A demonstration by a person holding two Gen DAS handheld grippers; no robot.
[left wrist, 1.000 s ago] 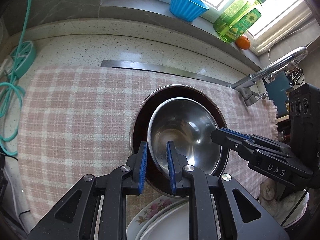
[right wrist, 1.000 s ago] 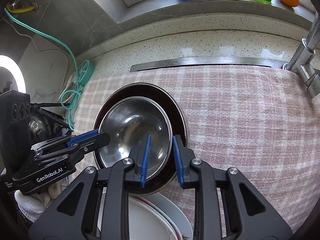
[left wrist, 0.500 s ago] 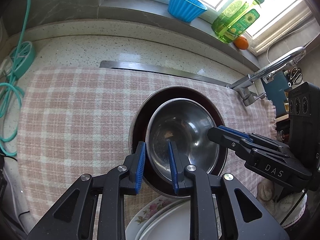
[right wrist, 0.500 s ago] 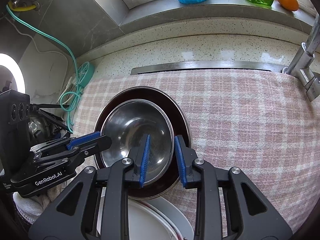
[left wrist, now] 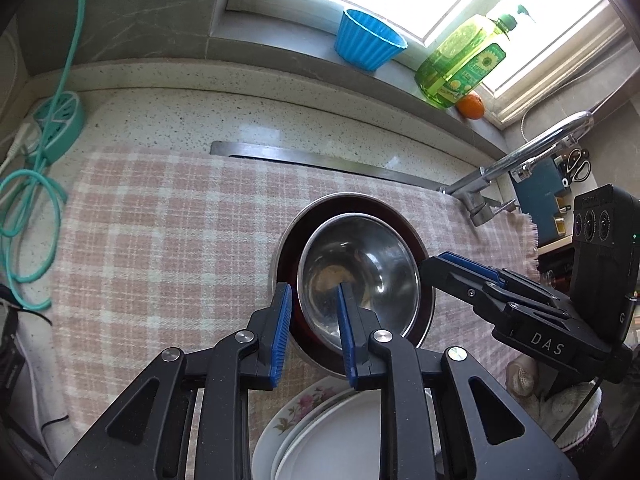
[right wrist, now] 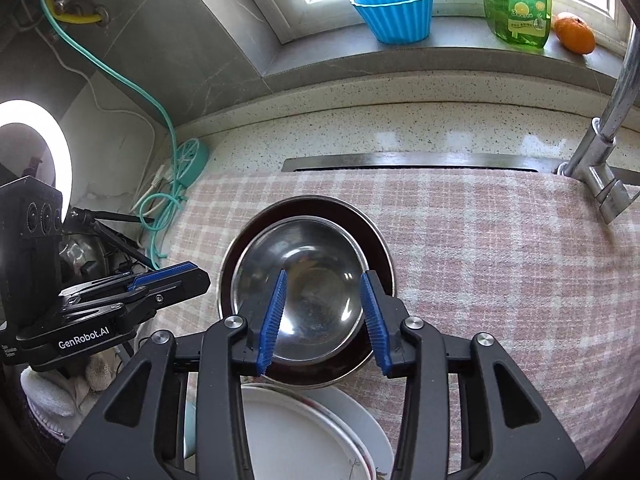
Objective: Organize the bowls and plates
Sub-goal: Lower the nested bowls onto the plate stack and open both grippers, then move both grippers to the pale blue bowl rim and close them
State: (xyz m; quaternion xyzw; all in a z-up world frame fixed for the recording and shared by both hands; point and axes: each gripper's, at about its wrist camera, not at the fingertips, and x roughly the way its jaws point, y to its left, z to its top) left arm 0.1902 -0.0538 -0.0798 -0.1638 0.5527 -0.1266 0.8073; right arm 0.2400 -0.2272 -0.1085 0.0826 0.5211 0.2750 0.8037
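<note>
A shiny stainless-steel bowl (left wrist: 360, 276) sits nested inside a wider dark maroon round bowl with a metal rim (left wrist: 424, 312), and the pair rests on a pink-and-white checked cloth (left wrist: 160, 248) spread over the speckled stone tabletop (left wrist: 180, 120).

The left claw (left wrist: 312, 332) straddles the near-left rims of the 2 bowls: 1 blue pad lies outside the maroon wall, the other inside the steel bowl. Its jaws are opening, with both rims between them and a visible gap at the pads, so the grip looks released.

The right claw (right wrist: 324, 316) hangs over the near side of the steel bowl. Its jaws are opening too and stand clearly apart; seen from its own camera, the bowl's interior shows in the gap between the pads, which press on nothing.

Just in front of the bowls, nearest both cameras, lies a stack of white plates (right wrist: 304, 432); the lowest has a pink floral rim (left wrist: 296, 408).

On the grey window ledge stand a blue fluted cup (right wrist: 394, 12), a green dish-soap bottle (right wrist: 518, 0) and an orange (right wrist: 574, 32). A chrome tap (right wrist: 604, 160) stands at the cloth's far right corner.
</note>
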